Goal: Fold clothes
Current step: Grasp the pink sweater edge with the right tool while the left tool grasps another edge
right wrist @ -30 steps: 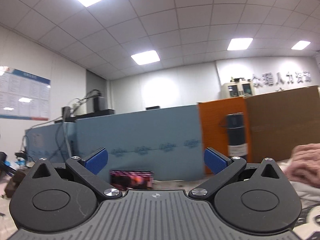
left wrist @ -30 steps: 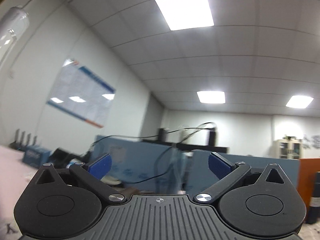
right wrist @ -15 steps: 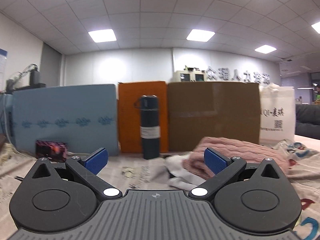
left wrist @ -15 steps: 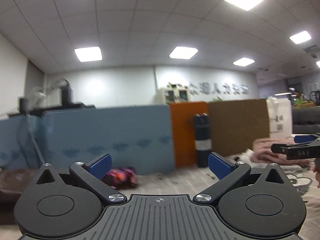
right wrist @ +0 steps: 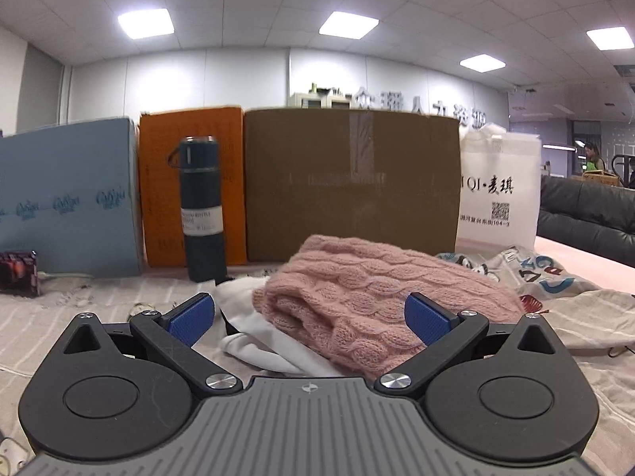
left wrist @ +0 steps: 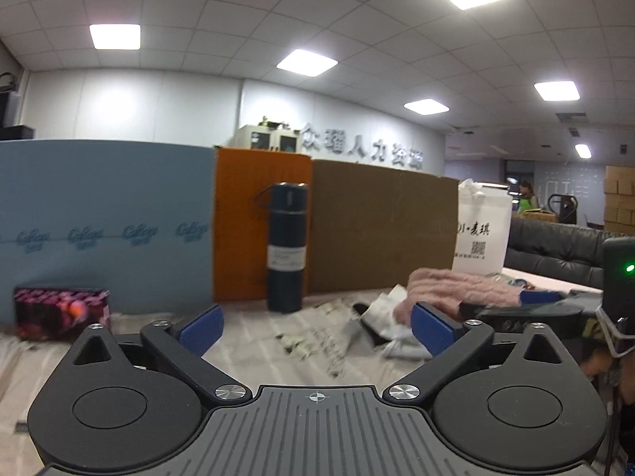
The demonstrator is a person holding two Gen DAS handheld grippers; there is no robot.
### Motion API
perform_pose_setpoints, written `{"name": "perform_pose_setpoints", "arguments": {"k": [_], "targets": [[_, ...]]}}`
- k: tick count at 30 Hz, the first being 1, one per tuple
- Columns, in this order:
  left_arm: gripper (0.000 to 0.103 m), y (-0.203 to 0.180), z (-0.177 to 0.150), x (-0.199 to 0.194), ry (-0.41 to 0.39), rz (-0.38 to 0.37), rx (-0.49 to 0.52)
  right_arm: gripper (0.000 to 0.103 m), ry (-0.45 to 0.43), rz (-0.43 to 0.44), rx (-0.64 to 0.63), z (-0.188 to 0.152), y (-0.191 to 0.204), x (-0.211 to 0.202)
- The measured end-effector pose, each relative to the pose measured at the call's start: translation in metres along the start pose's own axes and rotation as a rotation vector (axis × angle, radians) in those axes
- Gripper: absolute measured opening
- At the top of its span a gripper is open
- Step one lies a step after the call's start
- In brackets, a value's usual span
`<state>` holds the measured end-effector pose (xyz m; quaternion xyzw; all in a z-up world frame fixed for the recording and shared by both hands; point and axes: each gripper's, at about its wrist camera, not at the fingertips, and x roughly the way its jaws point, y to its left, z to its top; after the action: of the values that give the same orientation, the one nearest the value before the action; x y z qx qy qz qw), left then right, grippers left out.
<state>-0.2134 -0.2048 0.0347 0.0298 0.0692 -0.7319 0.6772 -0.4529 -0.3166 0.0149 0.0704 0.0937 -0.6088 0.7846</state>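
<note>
While hovering low over the cloth-covered table (right wrist: pixel 99 301), holding the right gripper (right wrist: pixel 309 315) with blue pads (right wrist: pixel 190 313) spread wide and nothing between them, pointing straight at the pink knitted sweater (right wrist: pixel 369 289) lying bunched just ahead; sweater resting partly on a white garment (right wrist: pixel 254 341), with a printed light garment (right wrist: pixel 555 277) spreading out to its right. Keeping the left gripper (left wrist: pixel 315 327) likewise spread and empty, facing the patterned tablecloth (left wrist: pixel 309 329), with the same pink sweater (left wrist: pixel 456 289) and white garment (left wrist: pixel 391 317) sitting ahead and to the right, partly behind the right-hand pad (left wrist: pixel 432 327). Standing upright behind the clothes: a dark flask (right wrist: pixel 200 206) in front of an orange board (right wrist: pixel 190 150), beside a blue foam panel (right wrist: pixel 67 194) and a brown cardboard sheet (right wrist: pixel 349 182), with a white bag (right wrist: pixel 500 190) further right and a small colourful box (left wrist: pixel 59 311) at far left
</note>
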Motion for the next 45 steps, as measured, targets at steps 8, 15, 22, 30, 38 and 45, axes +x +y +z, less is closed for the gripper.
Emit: {"name": "perform_pose_setpoints", "arguments": {"k": [8,15,22,30,38,45], "targets": [[0.08,0.008,-0.002,0.082,0.123,-0.145,-0.194,0.098,0.159,-0.141,-0.057,0.007,-0.007,0.08],[0.061,0.008,-0.008,0.164,0.218,-0.356,-0.454,0.019,0.071,-0.158,0.174,0.004,-0.052,0.063],[0.061,-0.03,-0.027,0.232,0.316,-0.308,-0.457,0.018,-0.13,-0.302,0.413,-0.002,-0.095,0.022],[0.012,-0.063,-0.033,0.229,0.246,-0.313,-0.311,0.017,-0.172,-0.275,0.478,-0.005,-0.107,0.015],[0.009,-0.062,0.01,0.163,-0.033,-0.326,-0.258,0.013,-0.336,-0.348,0.548,-0.007,-0.115,-0.013],[0.009,-0.035,0.05,0.1,-0.254,-0.294,-0.256,0.012,-0.352,-0.219,0.606,-0.01,-0.118,-0.031]]}}
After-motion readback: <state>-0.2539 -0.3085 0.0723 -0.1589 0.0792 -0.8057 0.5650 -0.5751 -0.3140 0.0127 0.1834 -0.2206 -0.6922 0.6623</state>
